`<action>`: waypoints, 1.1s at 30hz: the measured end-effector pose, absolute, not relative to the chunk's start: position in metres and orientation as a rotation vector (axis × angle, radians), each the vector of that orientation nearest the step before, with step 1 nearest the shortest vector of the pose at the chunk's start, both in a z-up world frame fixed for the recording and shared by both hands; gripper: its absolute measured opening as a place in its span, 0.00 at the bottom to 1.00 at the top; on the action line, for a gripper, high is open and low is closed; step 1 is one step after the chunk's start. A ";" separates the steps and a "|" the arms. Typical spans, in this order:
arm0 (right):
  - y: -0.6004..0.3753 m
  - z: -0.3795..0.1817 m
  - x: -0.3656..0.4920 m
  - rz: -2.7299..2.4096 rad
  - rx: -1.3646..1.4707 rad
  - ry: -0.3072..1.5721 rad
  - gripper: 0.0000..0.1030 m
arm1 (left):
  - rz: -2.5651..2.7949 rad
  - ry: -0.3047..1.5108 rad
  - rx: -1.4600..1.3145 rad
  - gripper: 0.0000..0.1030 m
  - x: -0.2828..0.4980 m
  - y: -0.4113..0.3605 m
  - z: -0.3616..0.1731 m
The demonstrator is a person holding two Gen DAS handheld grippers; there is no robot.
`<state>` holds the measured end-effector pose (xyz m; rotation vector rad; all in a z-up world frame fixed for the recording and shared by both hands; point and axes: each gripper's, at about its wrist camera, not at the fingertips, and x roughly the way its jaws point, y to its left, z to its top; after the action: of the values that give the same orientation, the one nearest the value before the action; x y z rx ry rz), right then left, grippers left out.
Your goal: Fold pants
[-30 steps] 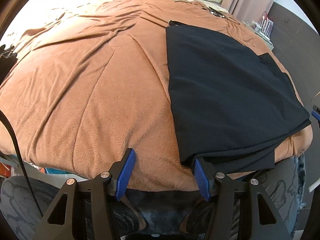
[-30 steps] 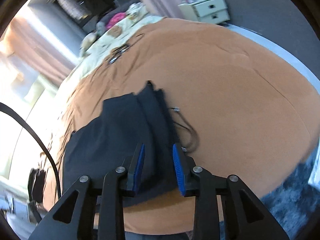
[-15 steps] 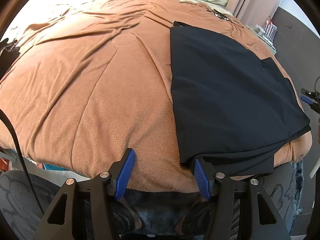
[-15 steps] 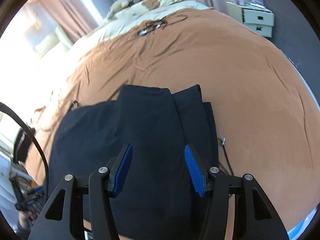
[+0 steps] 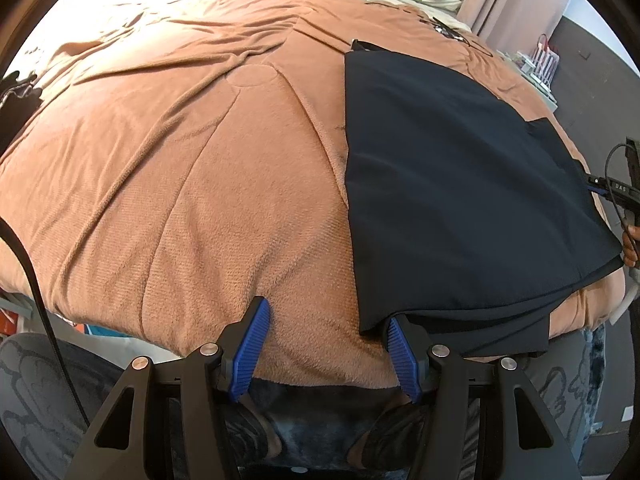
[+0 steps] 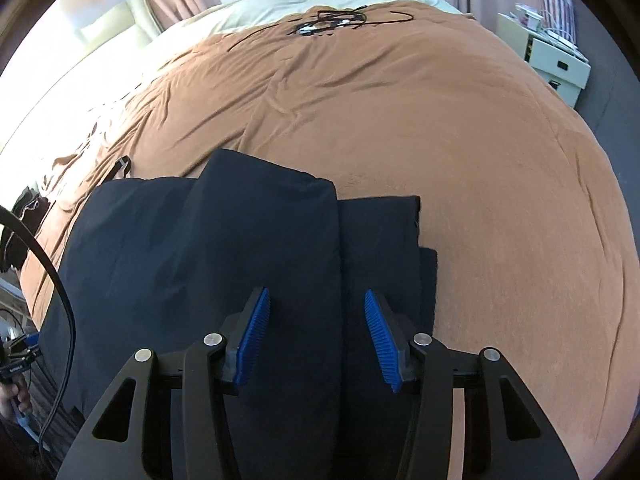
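Now the right gripper (image 6: 316,336), jaws widened then narrowing slightly, has swung over the folded pants (image 6: 224,264), gripping nothing, at six o'clock.

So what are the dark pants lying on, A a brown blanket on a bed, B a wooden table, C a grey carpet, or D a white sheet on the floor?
A: the pants lie flat on the brown blanket that covers the bed, with pillows at its far end.
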<state>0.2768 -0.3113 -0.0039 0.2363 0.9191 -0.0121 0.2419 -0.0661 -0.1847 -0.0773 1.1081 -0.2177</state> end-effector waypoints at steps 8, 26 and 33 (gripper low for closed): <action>-0.304 -0.010 0.300 -0.014 0.184 0.993 0.14 | -0.212 1.107 -0.077 0.58 0.241 -0.066 -0.185; -0.285 0.027 0.244 -0.197 0.145 0.873 0.00 | -0.210 1.115 -0.054 0.58 0.243 -0.070 -0.184; -0.282 0.007 0.258 -0.261 0.119 0.914 0.00 | -0.239 1.122 -0.031 0.58 0.241 -0.073 -0.181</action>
<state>0.2577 -0.2820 0.0072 0.1189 0.9140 -0.2607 0.2413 -0.0733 -0.1813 -0.0314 1.1220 -0.2391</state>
